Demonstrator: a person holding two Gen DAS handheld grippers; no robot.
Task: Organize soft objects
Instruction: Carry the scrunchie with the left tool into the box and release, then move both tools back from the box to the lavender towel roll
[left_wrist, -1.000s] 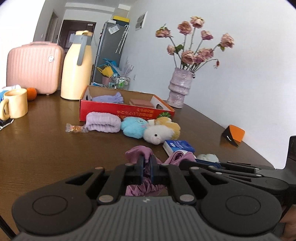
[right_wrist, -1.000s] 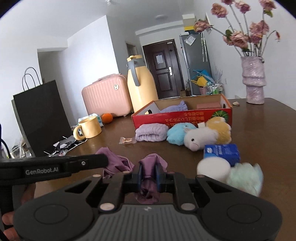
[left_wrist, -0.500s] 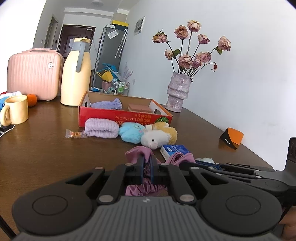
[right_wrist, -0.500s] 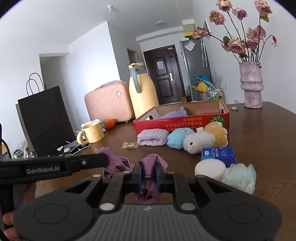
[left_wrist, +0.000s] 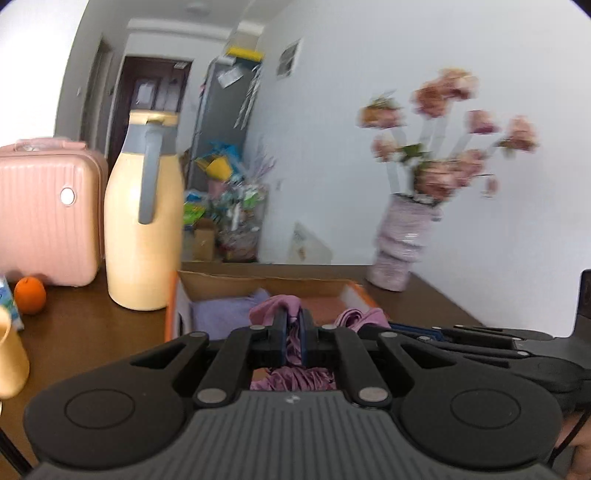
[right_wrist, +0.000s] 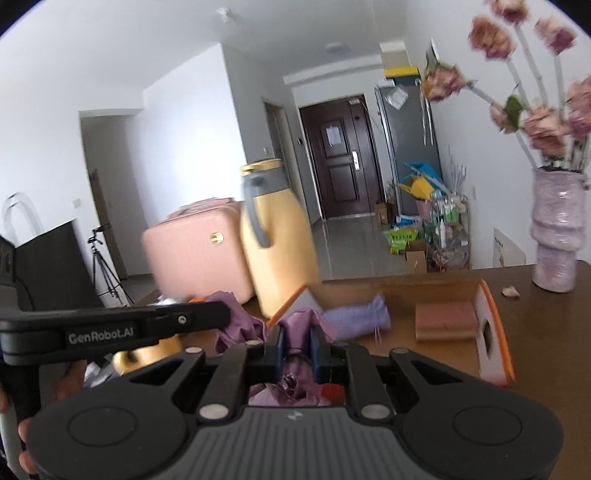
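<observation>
Both grippers are shut on one purple cloth and hold it up over the near edge of the red cardboard box. My left gripper pinches one part of it. My right gripper pinches another part, and the cloth bunches out past its tips. Inside the box lie a lavender cloth bag and a pink block. The lavender bag also shows in the left wrist view. The left gripper's arm crosses the right wrist view.
A tall cream thermos and a pink suitcase stand left of the box. An orange and a yellow mug are at the far left. A purple vase of dried roses stands right of the box on the brown table.
Both grippers have lifted the purple cloth and carried it forward to the box. The plush toys and packets on the table have dropped out of sight below.
</observation>
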